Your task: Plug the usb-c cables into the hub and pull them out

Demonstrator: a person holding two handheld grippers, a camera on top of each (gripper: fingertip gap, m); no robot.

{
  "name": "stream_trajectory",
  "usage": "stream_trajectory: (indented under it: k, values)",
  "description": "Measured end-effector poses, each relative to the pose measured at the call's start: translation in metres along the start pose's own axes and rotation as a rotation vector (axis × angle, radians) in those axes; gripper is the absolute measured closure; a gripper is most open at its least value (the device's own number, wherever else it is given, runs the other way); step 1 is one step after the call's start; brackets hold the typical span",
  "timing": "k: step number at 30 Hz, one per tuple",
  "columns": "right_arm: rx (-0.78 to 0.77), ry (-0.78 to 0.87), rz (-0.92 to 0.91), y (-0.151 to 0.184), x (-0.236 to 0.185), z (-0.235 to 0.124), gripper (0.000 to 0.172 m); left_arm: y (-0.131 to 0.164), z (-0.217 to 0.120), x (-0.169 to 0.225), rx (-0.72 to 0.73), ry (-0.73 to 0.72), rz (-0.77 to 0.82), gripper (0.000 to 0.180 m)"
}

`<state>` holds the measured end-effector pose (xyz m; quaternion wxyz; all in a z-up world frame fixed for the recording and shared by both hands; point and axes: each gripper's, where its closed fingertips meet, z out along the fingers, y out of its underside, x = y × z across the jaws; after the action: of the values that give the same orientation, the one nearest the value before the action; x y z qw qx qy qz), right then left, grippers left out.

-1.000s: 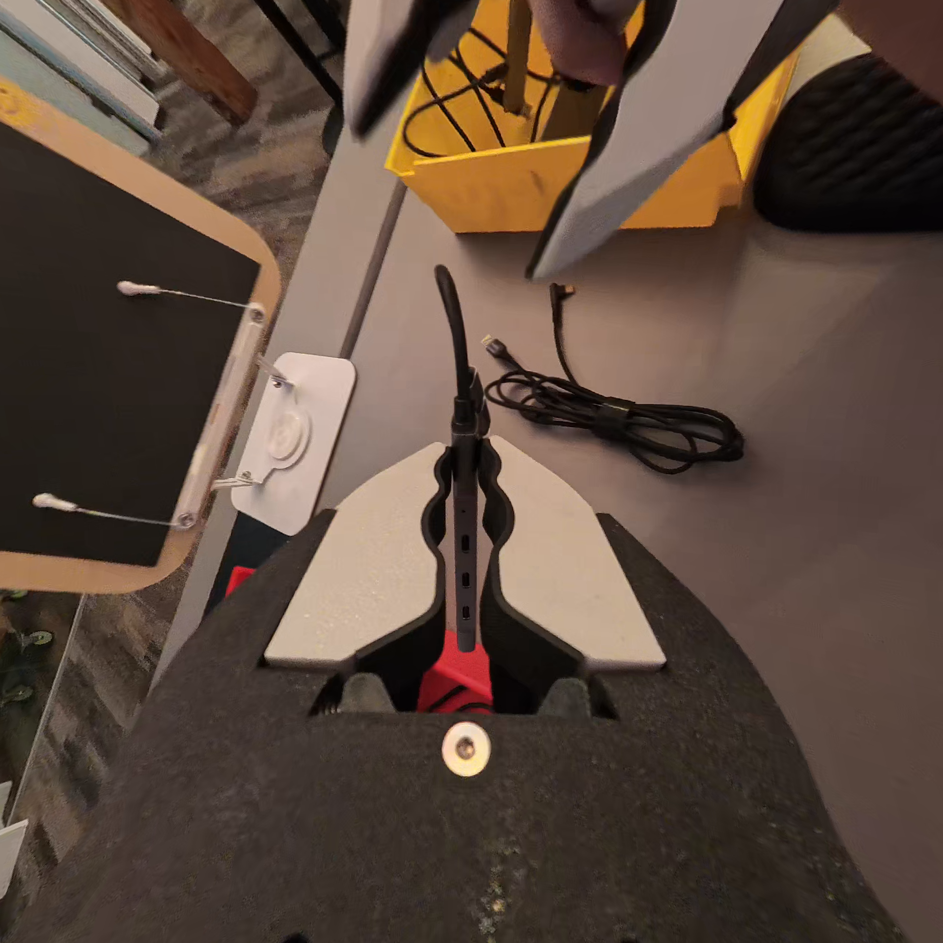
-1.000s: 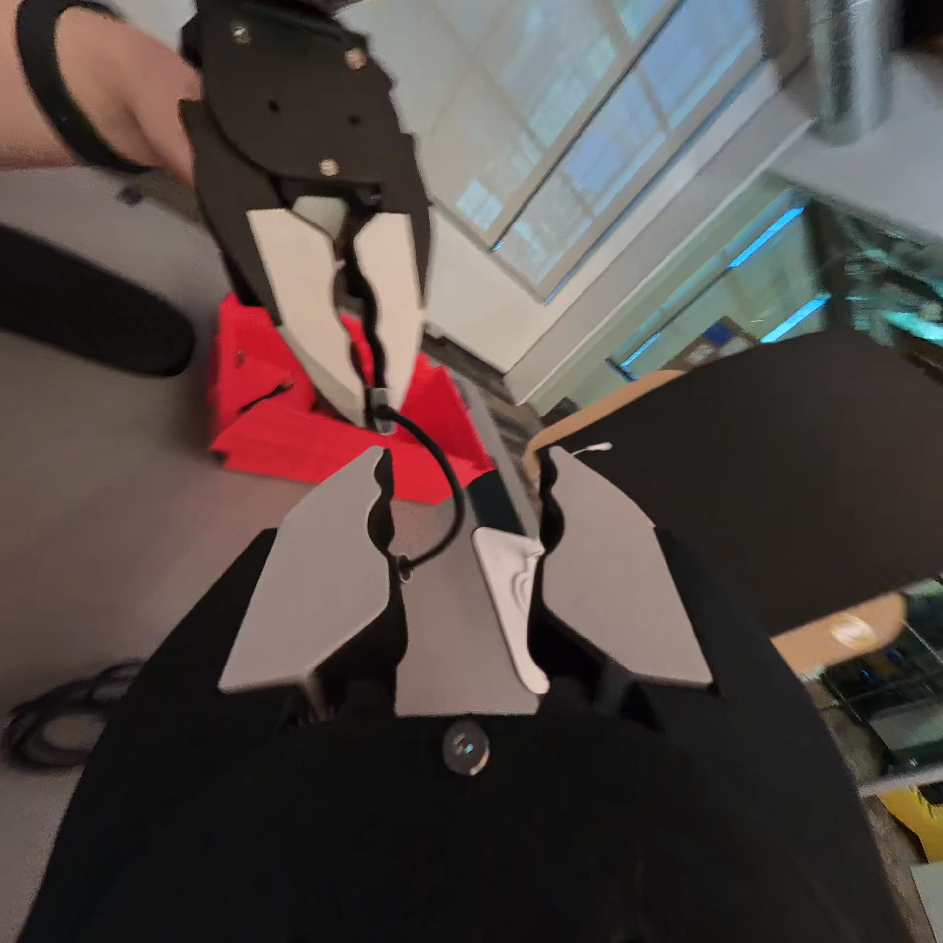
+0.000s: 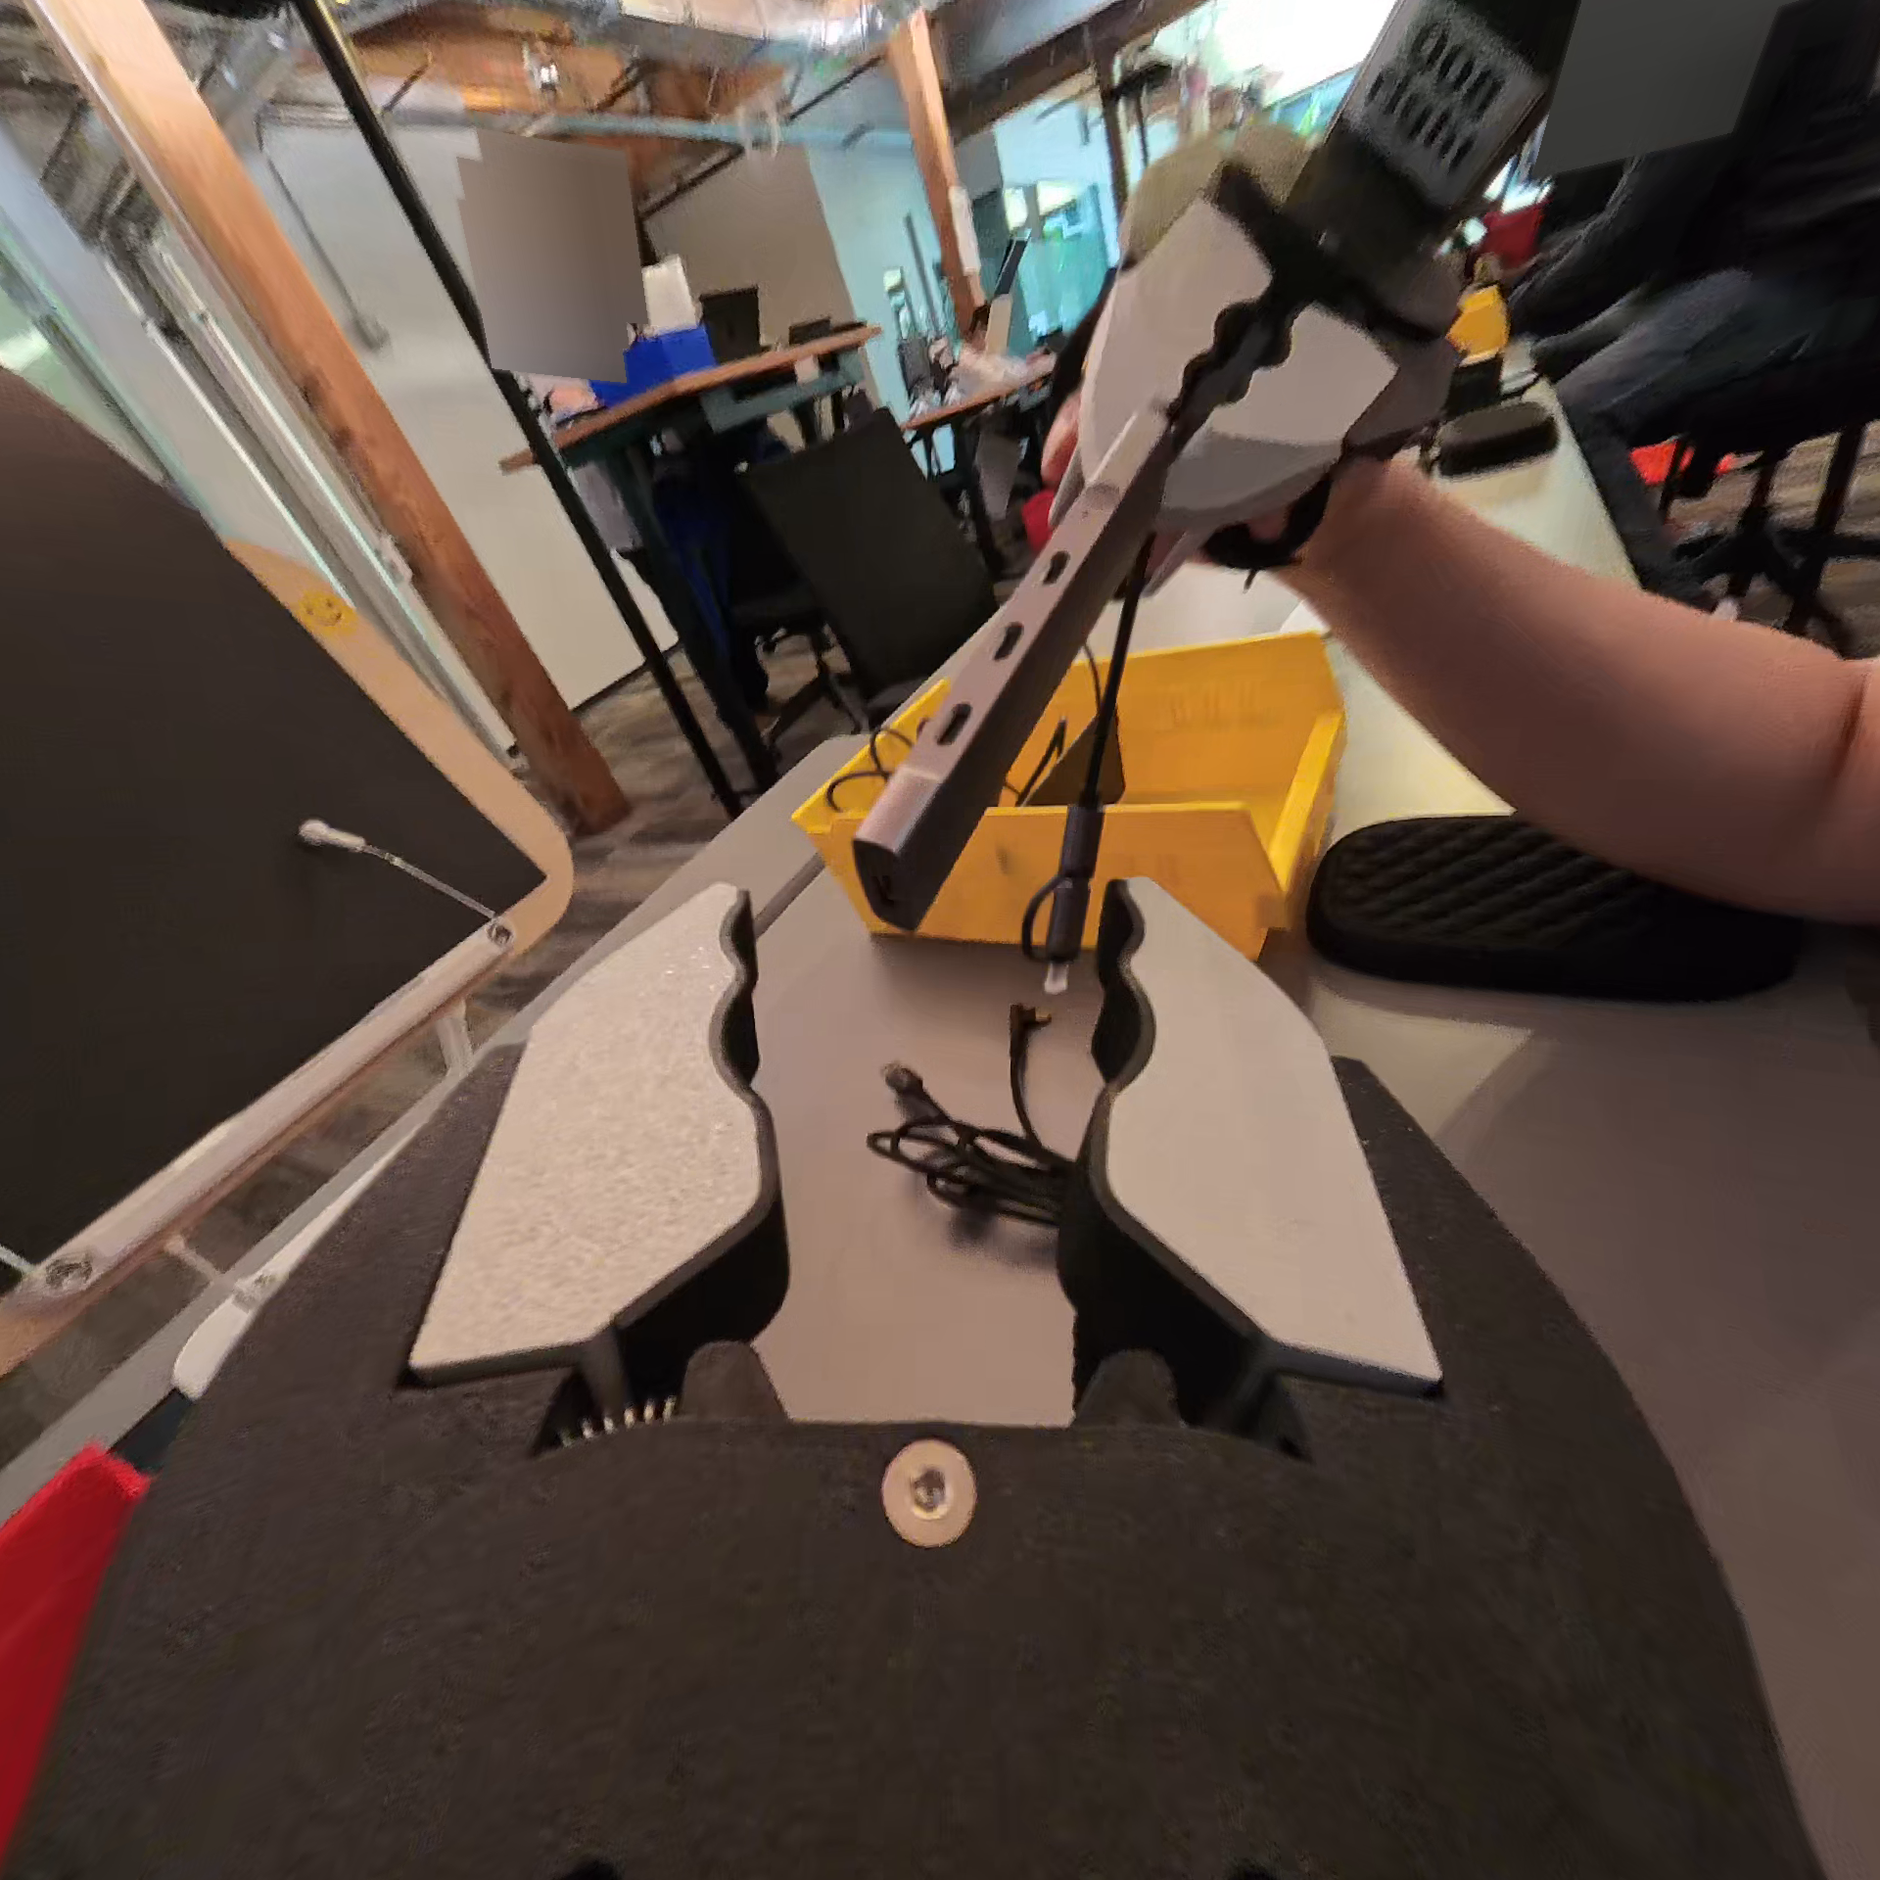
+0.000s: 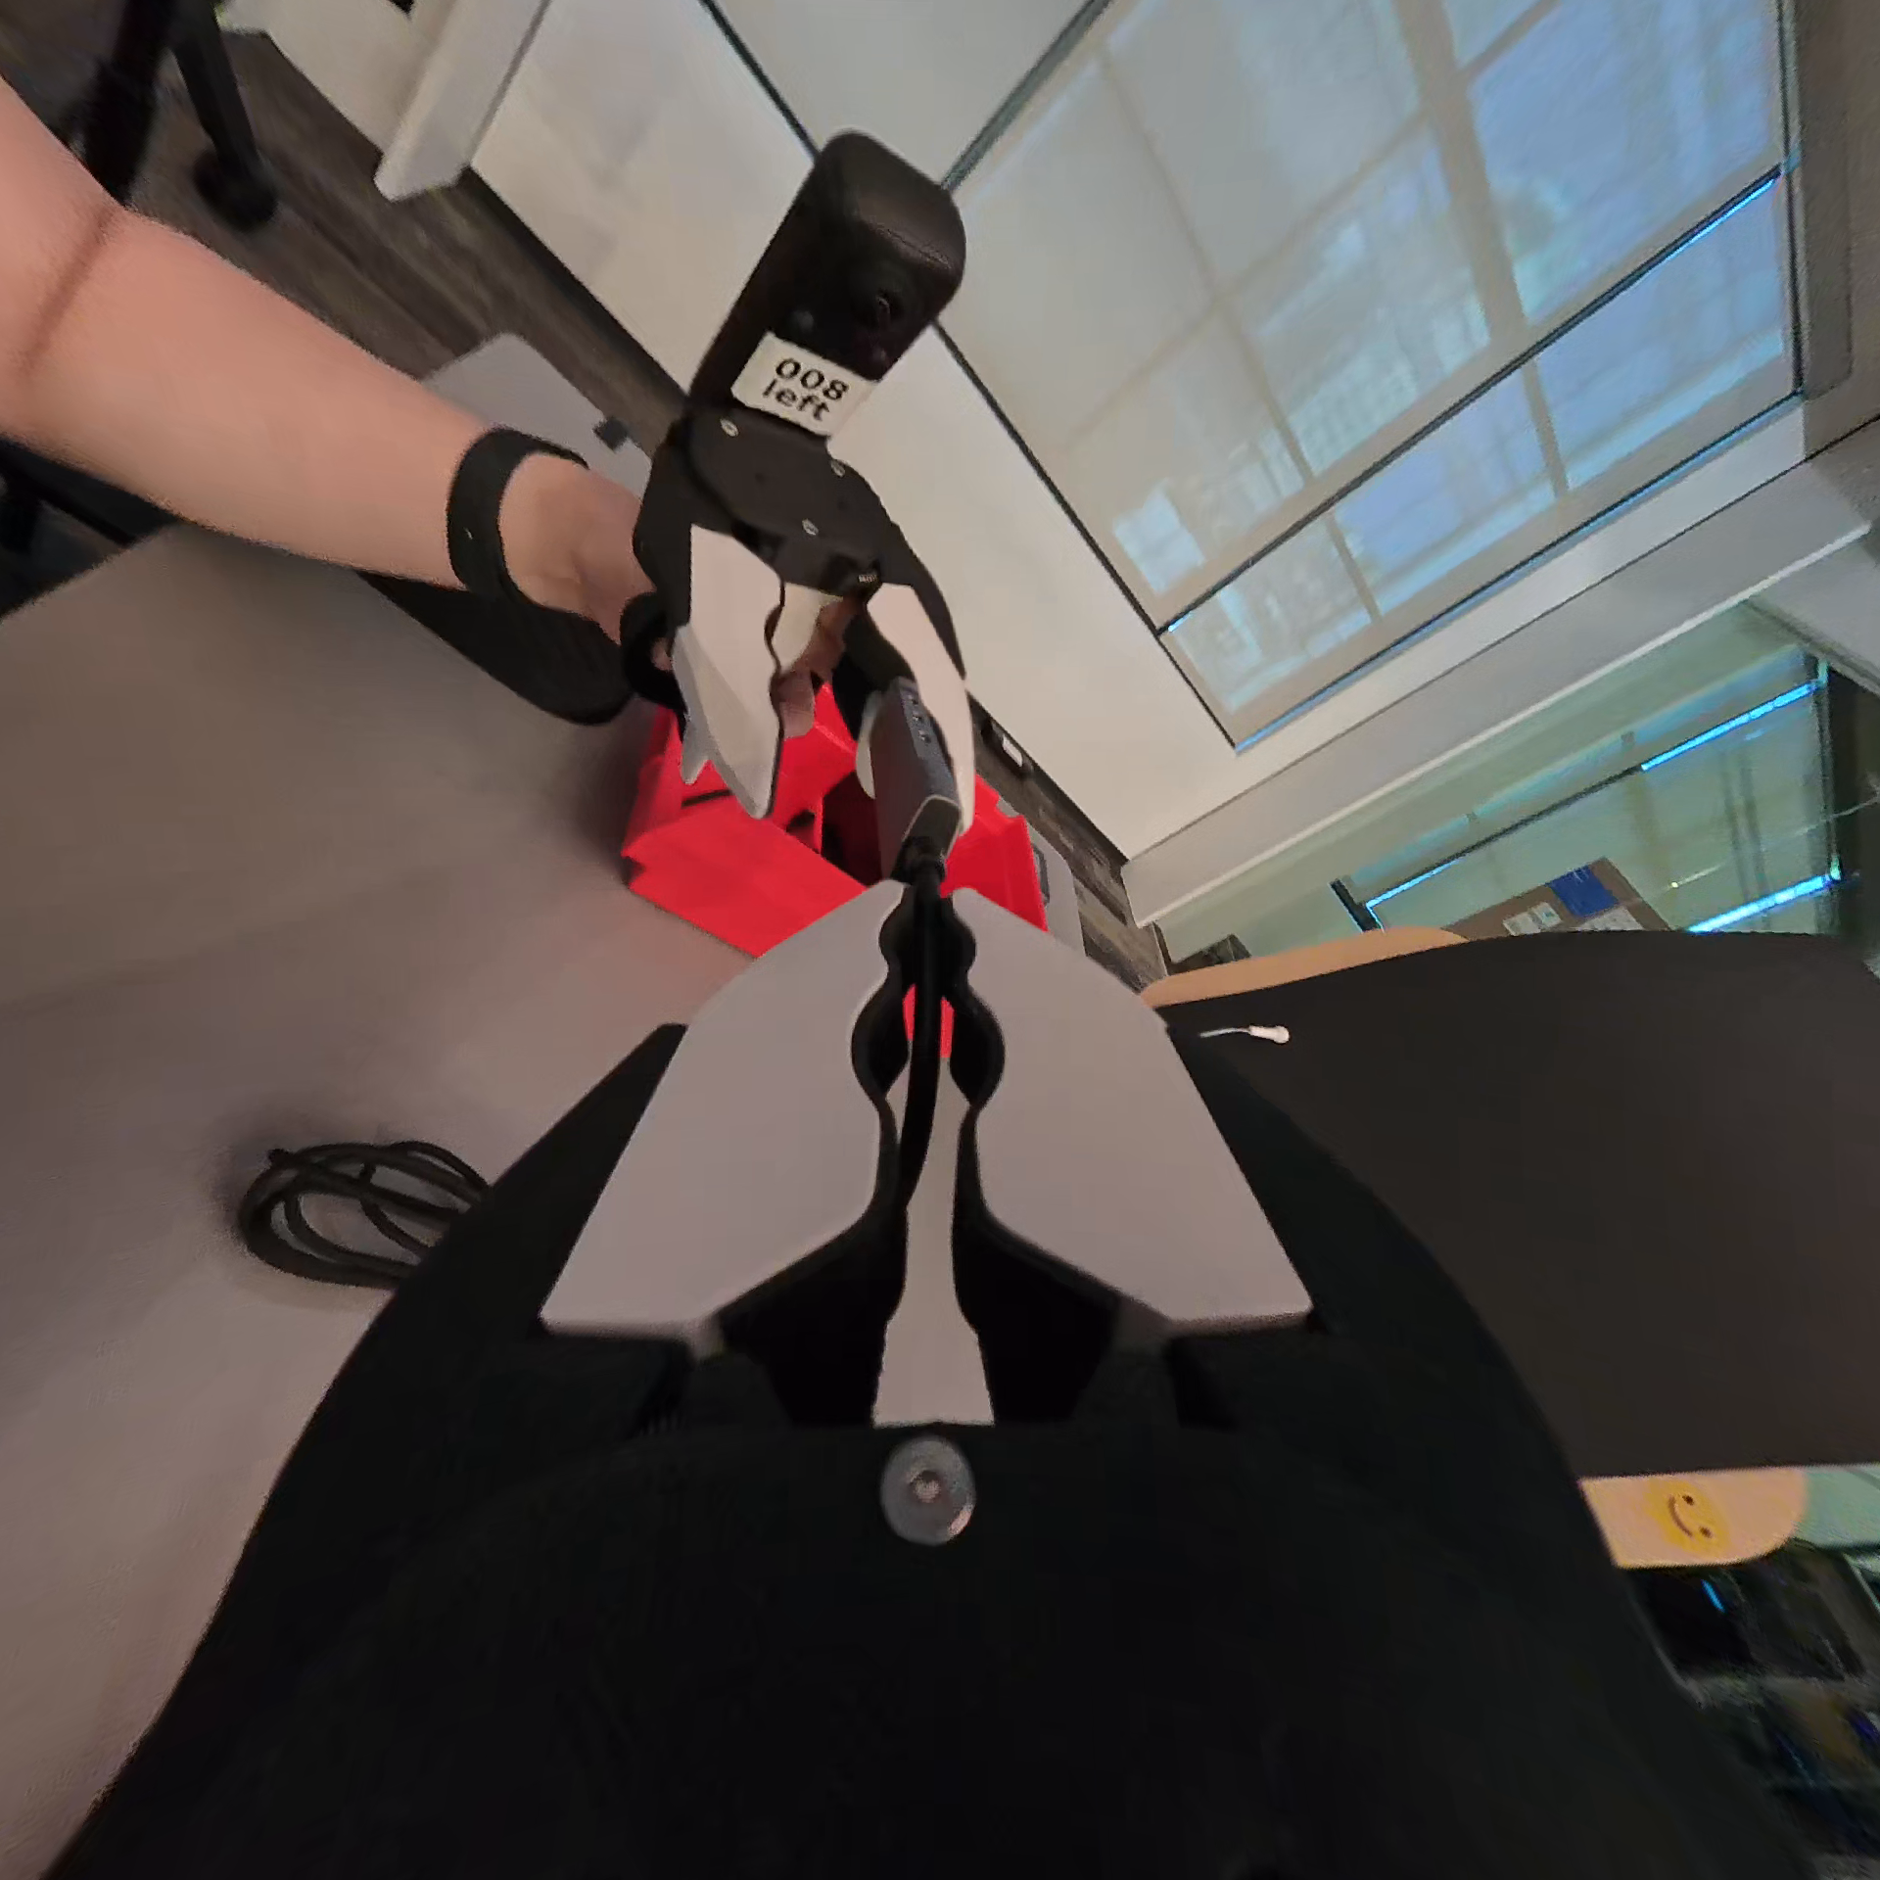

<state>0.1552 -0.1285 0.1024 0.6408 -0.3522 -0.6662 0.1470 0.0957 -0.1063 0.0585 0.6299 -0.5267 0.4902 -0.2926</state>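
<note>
The slim grey metal hub [image 3: 1007,702] with a row of slot ports along one edge hangs in the air above the grey table [image 3: 1526,1170], slanting down in front of the yellow plastic bin [image 3: 1221,844]. It looks rigid and light, with smooth sides that could slip under the pads. The right gripper [image 4: 921,900] is clamped on the hub's thin black tail cable [image 4: 921,1068] just behind the hub's end, and the cable's plug [image 3: 1063,921] dangles free. That hold is probably too floppy to push a plug against; the flat faces of the body look the better place to grip. The left gripper [image 3: 926,916] is spread wide and grasps nothing. The coiled black usb-c cable [image 3: 977,1160] lies limp on the table, best picked up by its stiff plug.
</note>
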Motion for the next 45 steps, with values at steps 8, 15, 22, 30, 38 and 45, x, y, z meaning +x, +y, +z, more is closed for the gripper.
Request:
stream_trajectory:
  k: [8,15,22,30,38,45]
  values:
    - [0.072,-0.058,0.073,0.002,-0.005,0.001,0.168,-0.022,0.007,0.014,0.125,0.031,0.088,0.157]
    - [-0.014,-0.021,0.108,0.025,0.000,0.003,0.158,-0.012,0.013,0.024,0.019,0.024,0.220,0.172]
    - [-0.188,0.047,-0.031,0.033,0.000,0.006,0.135,0.001,0.009,0.000,-0.169,-0.082,0.327,0.172]
    - [-0.321,0.105,-0.167,0.072,-0.009,0.054,0.127,0.036,0.021,-0.009,-0.549,-0.112,0.559,0.172]
    - [-0.242,0.047,-0.060,0.108,-0.021,0.060,0.171,0.058,0.022,-0.018,-0.811,-0.151,0.857,0.172]
    - [-0.234,0.043,-0.014,0.113,-0.022,0.059,0.142,0.054,0.023,-0.016,-0.835,-0.182,0.969,0.172]
